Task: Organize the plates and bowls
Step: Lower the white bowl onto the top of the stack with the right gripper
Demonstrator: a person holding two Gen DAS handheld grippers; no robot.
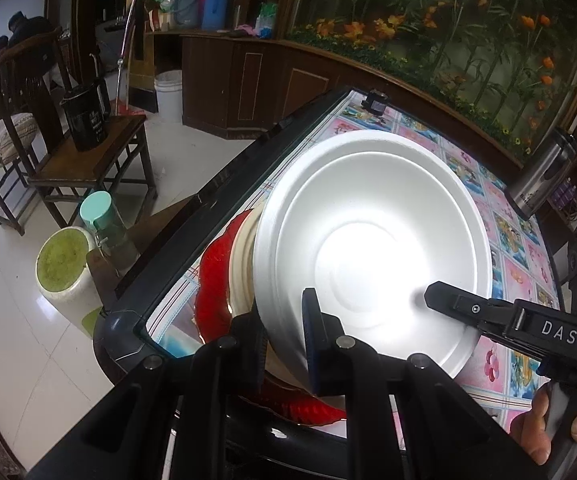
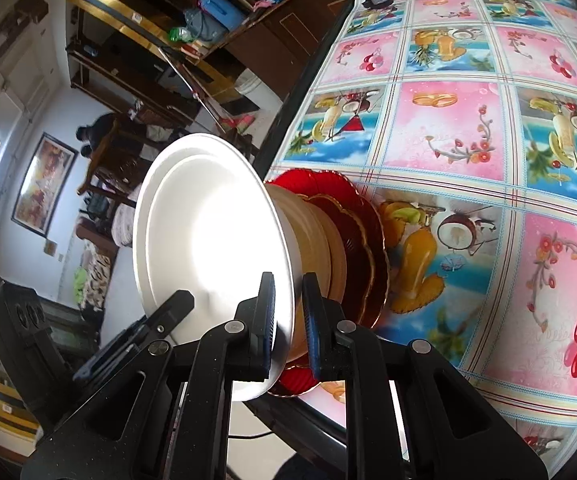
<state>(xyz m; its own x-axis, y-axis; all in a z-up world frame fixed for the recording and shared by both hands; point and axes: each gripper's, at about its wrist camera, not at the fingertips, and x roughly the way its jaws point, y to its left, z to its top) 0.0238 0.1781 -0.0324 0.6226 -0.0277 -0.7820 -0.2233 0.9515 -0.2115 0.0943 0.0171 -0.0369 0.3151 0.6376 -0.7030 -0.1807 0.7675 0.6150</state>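
— Left wrist view: mounted behind the gripper fingers, angled down, very close to the wide white ceramic bowl (image 1: 372,240), facing the dark wooden cabinet beyond it.

— Right wrist view: equally close, tilted, looking from the bowl's (image 2: 212,256) opposite rim. Shared: that bowl, the red scalloped glass plates (image 2: 352,248) beneath it, the fruit-patterned tablecloth (image 2: 468,120).

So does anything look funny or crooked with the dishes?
Yes. The white bowl tops a stack over a tan bowl and red plates, right at the table's edge. Both tools, left and right, pinch its rim.
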